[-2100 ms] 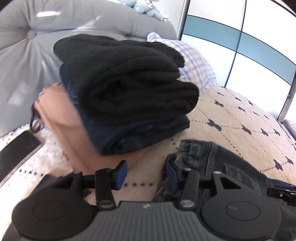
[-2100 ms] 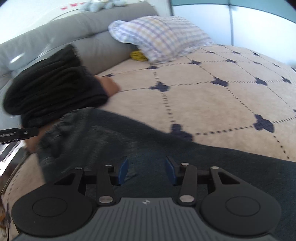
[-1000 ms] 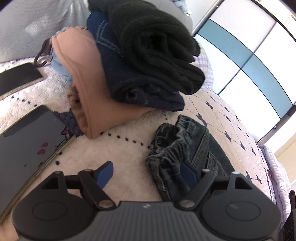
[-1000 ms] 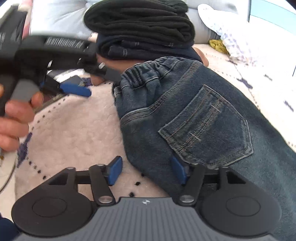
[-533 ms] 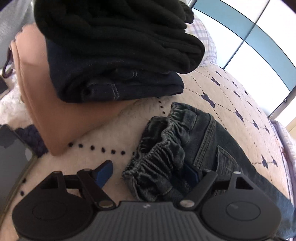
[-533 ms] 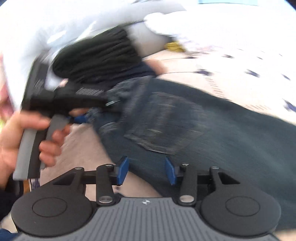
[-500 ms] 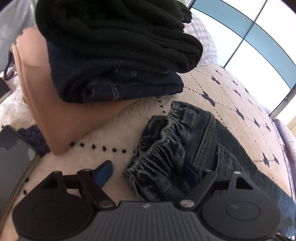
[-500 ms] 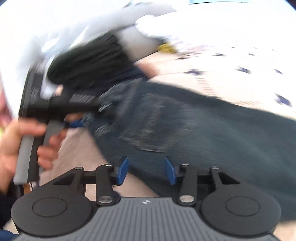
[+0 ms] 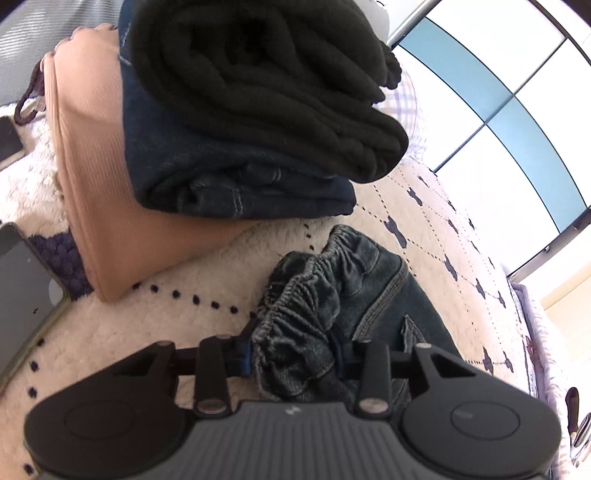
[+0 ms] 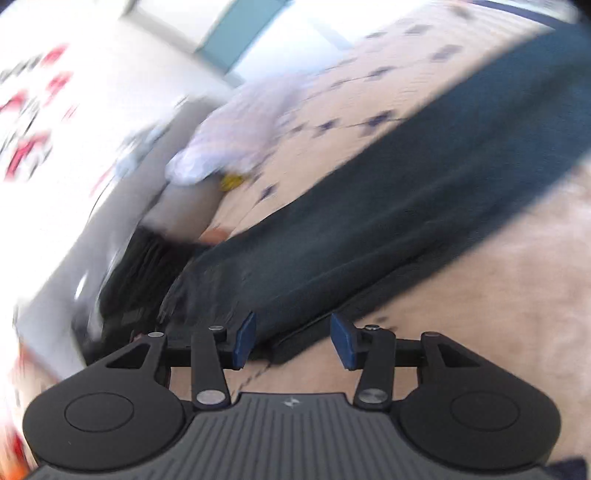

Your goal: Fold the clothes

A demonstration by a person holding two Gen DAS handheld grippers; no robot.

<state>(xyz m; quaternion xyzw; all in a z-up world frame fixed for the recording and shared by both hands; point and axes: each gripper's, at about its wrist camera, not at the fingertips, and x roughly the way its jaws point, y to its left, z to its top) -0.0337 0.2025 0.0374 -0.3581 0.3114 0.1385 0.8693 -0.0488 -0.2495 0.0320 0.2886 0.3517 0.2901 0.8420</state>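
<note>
Closing just now, the left gripper (image 9: 293, 358) pinches the jeans' elastic waistband (image 9: 295, 317) at six o'clock; the right gripper (image 10: 291, 339), spread and empty, has swung toward the leg (image 10: 406, 192), likely readying a fold.

bed: cream quilt (image 9: 436, 236) with dark dotted diamonds | headboard: grey padded (image 9: 33, 33) | pillow: checked (image 10: 236, 133) | wardrobe: white and teal sliding panels (image 9: 517, 110) | light: bright daylight

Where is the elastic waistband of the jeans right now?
In the left wrist view, low centre: the waistband is bunched between the left gripper's closed pads, just below the folded stack.
</note>
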